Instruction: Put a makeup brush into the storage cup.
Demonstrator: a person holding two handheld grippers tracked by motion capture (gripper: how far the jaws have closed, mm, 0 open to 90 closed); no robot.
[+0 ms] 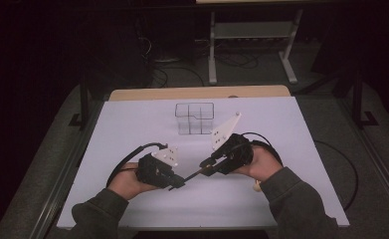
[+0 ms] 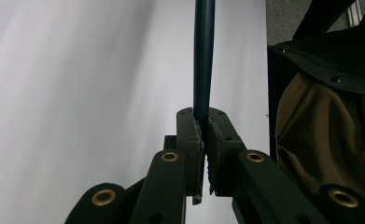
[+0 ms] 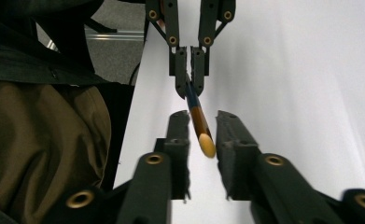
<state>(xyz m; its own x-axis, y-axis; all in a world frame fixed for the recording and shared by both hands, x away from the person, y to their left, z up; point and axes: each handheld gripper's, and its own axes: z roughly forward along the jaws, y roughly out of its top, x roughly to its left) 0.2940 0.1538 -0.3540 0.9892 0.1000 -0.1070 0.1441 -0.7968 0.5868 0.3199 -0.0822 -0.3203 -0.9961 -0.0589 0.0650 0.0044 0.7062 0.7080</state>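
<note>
A thin dark stick [image 1: 192,174] with an amber band and a rounded tan end [image 3: 207,144] spans the gap between my two grippers above the white table sheet [image 1: 132,129]. My left gripper [image 1: 178,183] is shut on one end of it; in the left gripper view the pads [image 2: 195,130] clamp the dark shaft [image 2: 203,56]. My right gripper [image 1: 205,162] faces it from the right. In the right gripper view its jaws [image 3: 202,119] stand apart on either side of the tan end without touching it, and the left gripper [image 3: 189,86] holds the stick farther off.
A clear compartment box [image 1: 194,118] stands on the sheet behind the grippers. A small tan piece [image 1: 256,186] lies by the right wrist. Olive sleeves [image 1: 291,199] come in from the near edge. Cables [image 1: 132,154] trail from both grippers.
</note>
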